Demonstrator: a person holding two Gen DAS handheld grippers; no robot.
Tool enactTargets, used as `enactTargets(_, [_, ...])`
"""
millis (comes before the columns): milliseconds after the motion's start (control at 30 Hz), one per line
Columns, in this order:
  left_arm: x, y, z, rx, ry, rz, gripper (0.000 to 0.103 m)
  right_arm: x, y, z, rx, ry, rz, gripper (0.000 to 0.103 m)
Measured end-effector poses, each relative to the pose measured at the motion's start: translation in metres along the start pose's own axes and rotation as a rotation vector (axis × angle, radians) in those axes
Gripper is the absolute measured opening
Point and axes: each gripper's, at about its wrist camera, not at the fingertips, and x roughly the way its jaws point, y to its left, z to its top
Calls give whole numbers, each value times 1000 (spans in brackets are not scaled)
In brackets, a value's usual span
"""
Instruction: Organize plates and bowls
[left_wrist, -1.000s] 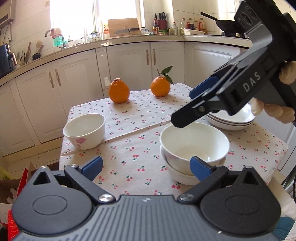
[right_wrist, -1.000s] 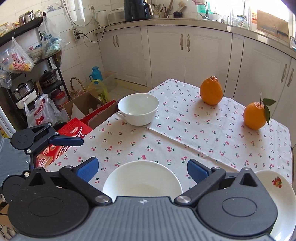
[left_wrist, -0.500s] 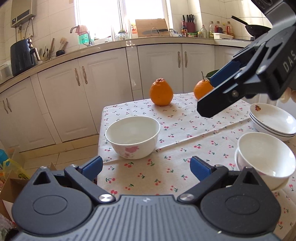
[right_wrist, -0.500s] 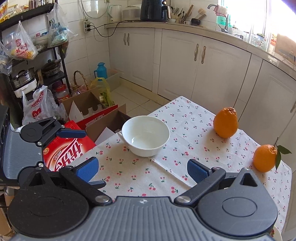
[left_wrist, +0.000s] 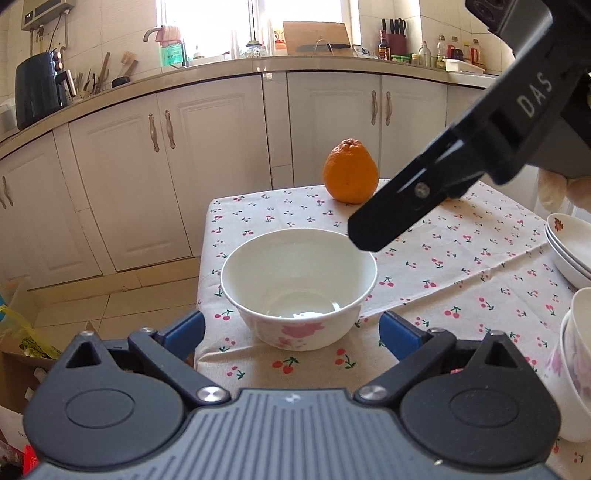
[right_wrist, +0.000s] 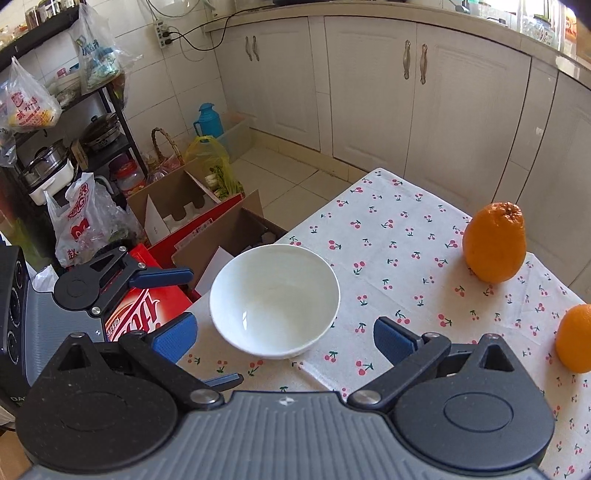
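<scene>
A: Both tools spread wide, nothing gripped. Left tool (left_wrist: 291, 334) frames the white bowl (left_wrist: 299, 288) near the tabletop (left_wrist: 461, 258) corner.

B: Right tool (right_wrist: 284, 338) hovers over it too; stacked plates (left_wrist: 570, 243) sit well apart.

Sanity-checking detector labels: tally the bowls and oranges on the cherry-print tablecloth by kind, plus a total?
White ceramic bowls: 3 (lone pink-flowered bowl; nested pair of bowls, cut off by the left wrist view's right edge)
Oranges: 2 (pear-shaped orange; round orange)
Total: 5
</scene>
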Motion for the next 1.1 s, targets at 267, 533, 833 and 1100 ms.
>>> enactTargets(267, [21, 2, 2, 14, 12, -23, 100, 42, -22, 12, 51, 70, 60, 89])
enactTargets(533, [29, 2, 7, 14, 11, -46, 97, 59, -28, 12, 74, 92, 96, 77])
enactTargets(833, [30, 1, 10, 11, 12, -50, 94, 62, -30, 11, 99, 93, 123, 69])
enactTargets(1100, [26, -2, 13, 16, 11, -48, 94, 55, -27, 10, 95, 85, 107, 69])
